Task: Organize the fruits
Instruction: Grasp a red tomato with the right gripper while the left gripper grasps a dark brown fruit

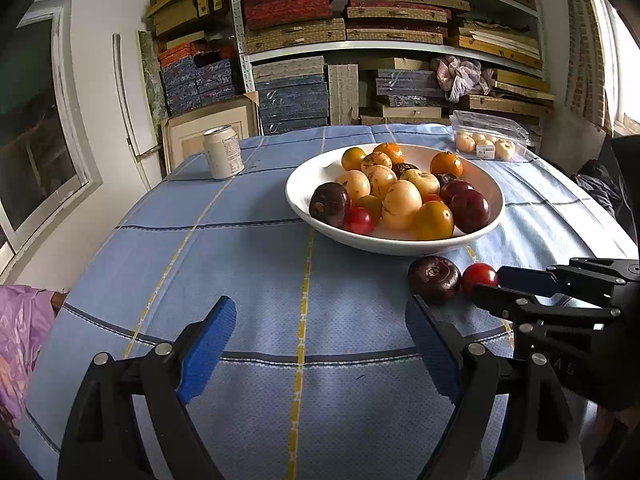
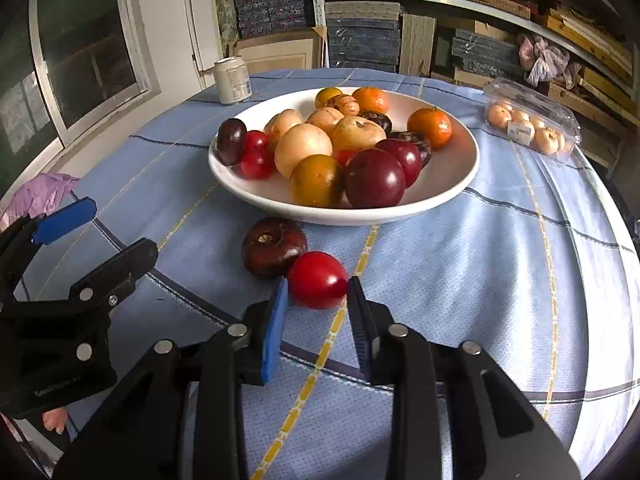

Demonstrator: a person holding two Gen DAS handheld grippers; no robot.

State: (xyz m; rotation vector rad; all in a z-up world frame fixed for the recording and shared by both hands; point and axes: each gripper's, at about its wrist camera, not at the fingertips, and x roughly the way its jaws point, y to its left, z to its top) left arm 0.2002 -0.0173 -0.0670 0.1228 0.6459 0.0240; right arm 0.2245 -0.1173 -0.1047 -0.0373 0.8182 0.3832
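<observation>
Two low wrist views, shared bowl (image 1: 394,242)

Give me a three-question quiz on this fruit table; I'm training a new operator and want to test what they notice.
1. True or false: the right gripper has its fingers on either side of the small red fruit on the tablecloth.
2. Multiple choice: what lies right beside that red fruit? A) a drink can B) a dark purple fruit C) an orange
3. Fill in: the left gripper is wide ____ over bare cloth.

Key
1. True; the fingers flank it, though whether they press it is unclear.
2. B, the dark purple fruit, in front of the white bowl.
3. open
</observation>
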